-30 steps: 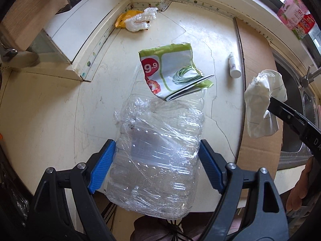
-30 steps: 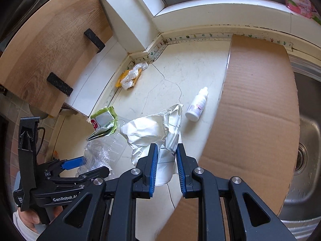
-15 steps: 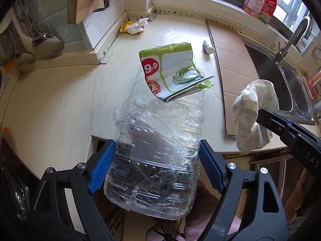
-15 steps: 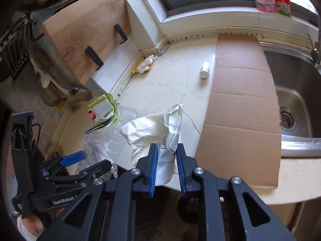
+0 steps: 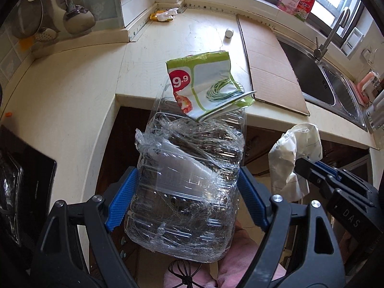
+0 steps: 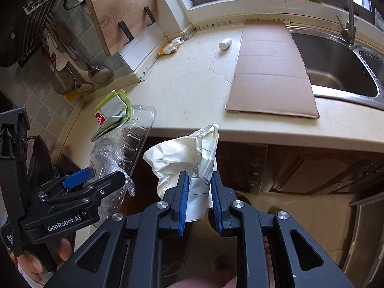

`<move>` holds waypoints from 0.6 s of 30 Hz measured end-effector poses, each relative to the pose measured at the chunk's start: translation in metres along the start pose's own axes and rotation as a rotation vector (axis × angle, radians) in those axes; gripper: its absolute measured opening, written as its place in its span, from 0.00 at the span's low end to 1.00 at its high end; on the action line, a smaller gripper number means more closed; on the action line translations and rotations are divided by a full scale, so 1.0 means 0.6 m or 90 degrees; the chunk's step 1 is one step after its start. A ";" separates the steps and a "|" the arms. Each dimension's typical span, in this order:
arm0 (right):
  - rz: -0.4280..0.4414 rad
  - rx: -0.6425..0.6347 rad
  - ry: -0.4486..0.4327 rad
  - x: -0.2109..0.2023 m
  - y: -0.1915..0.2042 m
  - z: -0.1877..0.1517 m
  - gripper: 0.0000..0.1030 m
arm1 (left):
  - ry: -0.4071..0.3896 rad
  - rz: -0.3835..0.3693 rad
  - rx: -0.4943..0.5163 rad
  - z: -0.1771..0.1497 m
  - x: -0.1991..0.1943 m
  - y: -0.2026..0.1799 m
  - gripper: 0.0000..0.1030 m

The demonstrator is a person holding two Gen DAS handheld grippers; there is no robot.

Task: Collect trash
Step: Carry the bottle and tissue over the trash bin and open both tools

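My left gripper (image 5: pixel 186 198) is shut on a clear cut plastic bottle (image 5: pixel 189 180) wrapped in cling film, its blue pads pressing both sides. A green and white snack wrapper (image 5: pixel 206 88) sticks out of the bottle's open top. My right gripper (image 6: pixel 198 200) is shut on a crumpled white paper wad (image 6: pixel 184 153). Both hang in front of the counter's edge, over the floor and dark cabinets. In the right wrist view the left gripper (image 6: pixel 72 187) and the bottle (image 6: pixel 120 148) are at the left. The paper wad (image 5: pixel 294 158) shows at the right of the left wrist view.
On the cream counter (image 6: pixel 187 88) lie a cardboard sheet (image 6: pixel 271 72), a small white bottle (image 6: pixel 225 44) and a yellow and white wrapper (image 6: pixel 171 46) in the back corner. A steel sink (image 6: pixel 336 67) is at right. A wooden board (image 6: pixel 120 14) leans at back left.
Both grippers have pulled back from over the counter to in front of its edge, carrying the bottle and the paper wad. The counter now looks farther away.
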State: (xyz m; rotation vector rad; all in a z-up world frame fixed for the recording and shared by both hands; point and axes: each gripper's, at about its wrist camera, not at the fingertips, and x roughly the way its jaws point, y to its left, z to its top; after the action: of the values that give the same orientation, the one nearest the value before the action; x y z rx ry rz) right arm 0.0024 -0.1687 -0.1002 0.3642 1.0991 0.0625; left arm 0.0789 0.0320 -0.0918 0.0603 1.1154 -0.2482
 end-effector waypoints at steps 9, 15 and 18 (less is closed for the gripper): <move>-0.008 -0.017 0.068 0.004 -0.016 -0.070 0.18 | 0.030 0.009 -0.017 -0.085 0.025 -0.016 0.79; -0.011 -0.028 0.108 0.067 -0.048 -0.103 0.18 | 0.069 0.015 -0.051 -0.139 0.101 -0.011 0.79; -0.016 -0.031 0.137 0.119 -0.072 -0.132 0.18 | 0.094 0.019 -0.066 -0.174 0.150 -0.009 0.79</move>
State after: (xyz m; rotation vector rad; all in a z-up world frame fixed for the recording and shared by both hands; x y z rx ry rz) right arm -0.0403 -0.1729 -0.2072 0.3052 1.3116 0.1083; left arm 0.0228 0.0297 -0.2179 0.0026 1.2713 -0.1613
